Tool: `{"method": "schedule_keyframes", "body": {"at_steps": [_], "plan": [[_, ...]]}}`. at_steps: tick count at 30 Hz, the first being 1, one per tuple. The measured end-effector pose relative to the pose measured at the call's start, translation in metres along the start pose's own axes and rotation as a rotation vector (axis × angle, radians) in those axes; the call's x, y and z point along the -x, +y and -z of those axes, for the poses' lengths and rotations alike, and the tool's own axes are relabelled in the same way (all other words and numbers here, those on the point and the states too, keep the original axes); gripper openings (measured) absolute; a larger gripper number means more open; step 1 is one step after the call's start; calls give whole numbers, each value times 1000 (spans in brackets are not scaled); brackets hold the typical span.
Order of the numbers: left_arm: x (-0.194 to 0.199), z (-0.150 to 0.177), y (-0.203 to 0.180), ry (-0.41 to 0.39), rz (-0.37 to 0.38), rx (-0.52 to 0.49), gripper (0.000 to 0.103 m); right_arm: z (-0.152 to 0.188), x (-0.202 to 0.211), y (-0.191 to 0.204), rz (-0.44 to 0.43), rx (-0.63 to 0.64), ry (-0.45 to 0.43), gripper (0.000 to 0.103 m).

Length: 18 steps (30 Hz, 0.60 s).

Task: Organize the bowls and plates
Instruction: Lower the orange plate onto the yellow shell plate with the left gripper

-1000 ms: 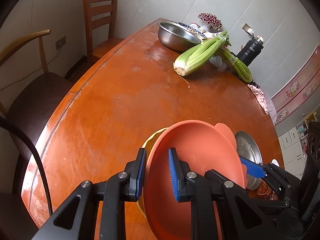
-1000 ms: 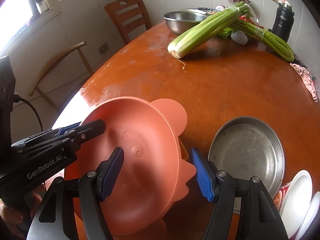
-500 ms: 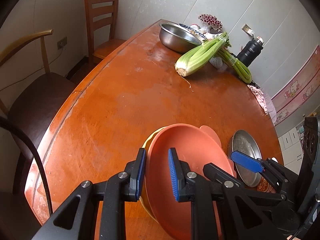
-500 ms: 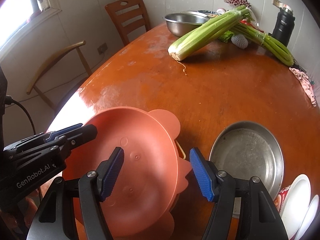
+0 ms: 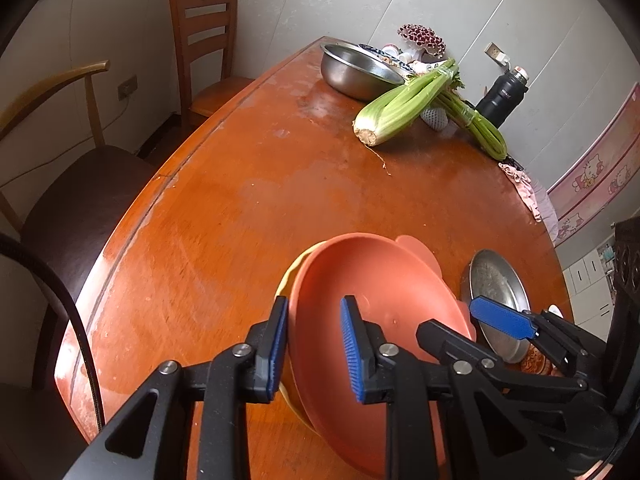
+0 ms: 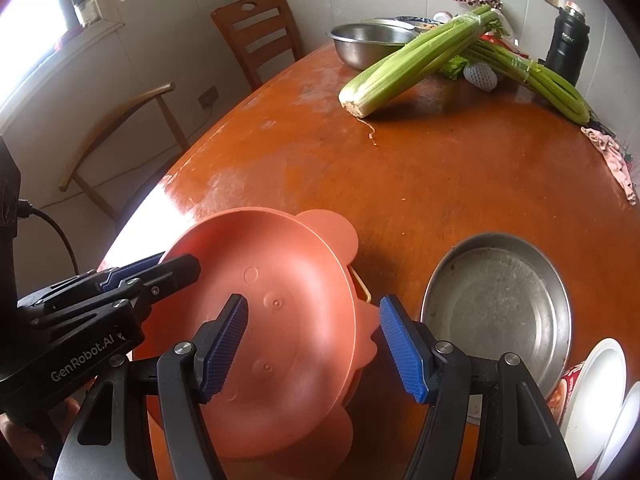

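Note:
An orange plastic plate with ear-shaped tabs (image 5: 372, 292) (image 6: 272, 308) rests on a yellow dish (image 5: 286, 280) near the table's front edge. My left gripper (image 5: 314, 348) has widened its jaws around the plate's left rim, with a gap at each pad; it shows in the right wrist view (image 6: 148, 272). My right gripper (image 6: 314, 344) is open, its fingers on either side of the plate's right rim. A steel plate (image 6: 496, 308) (image 5: 496, 296) lies to the right. White dishes (image 6: 596, 396) sit at the far right.
The round wooden table (image 5: 280, 184) carries a steel bowl (image 5: 356, 70), celery bunches (image 5: 404, 104), a black flask (image 5: 502, 96) and a pink cloth (image 5: 520, 184) at the far side. Two chairs (image 5: 204, 40) stand along the left edge.
The orange plate has come down from a tilted, lifted hold onto the yellow dish. My left gripper's jaws have opened off its rim. The right gripper stays open.

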State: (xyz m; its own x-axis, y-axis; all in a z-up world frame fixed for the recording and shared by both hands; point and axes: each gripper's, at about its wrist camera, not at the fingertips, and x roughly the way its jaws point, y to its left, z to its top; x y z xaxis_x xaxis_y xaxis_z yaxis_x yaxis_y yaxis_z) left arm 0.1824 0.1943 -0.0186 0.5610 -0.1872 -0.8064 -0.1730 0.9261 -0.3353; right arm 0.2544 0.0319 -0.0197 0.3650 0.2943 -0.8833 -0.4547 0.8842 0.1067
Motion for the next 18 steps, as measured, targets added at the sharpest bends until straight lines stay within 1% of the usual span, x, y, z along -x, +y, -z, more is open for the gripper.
{"method": "schedule_keyframes", "body": {"at_steps": [4, 7, 10, 12, 15, 18], "plan": [[4, 3, 1, -3, -6, 0, 36, 3, -2, -2, -1, -9, 18, 71], [9, 5, 2, -15, 9, 1, 39, 5, -3, -2, -1, -10, 21, 71], [16, 5, 5, -36, 3, 5, 47, 5, -2, -1, 4, -2, 17, 71], [20, 5, 7, -47, 7, 9, 49, 6, -5, 0, 6, 11, 33, 71], [13, 3, 11, -22, -35, 15, 52, 9, -10, 2, 10, 22, 49, 71], [2, 1, 14, 4, -34, 17, 53, 13, -13, 6, -2, 37, 65, 71]]}}
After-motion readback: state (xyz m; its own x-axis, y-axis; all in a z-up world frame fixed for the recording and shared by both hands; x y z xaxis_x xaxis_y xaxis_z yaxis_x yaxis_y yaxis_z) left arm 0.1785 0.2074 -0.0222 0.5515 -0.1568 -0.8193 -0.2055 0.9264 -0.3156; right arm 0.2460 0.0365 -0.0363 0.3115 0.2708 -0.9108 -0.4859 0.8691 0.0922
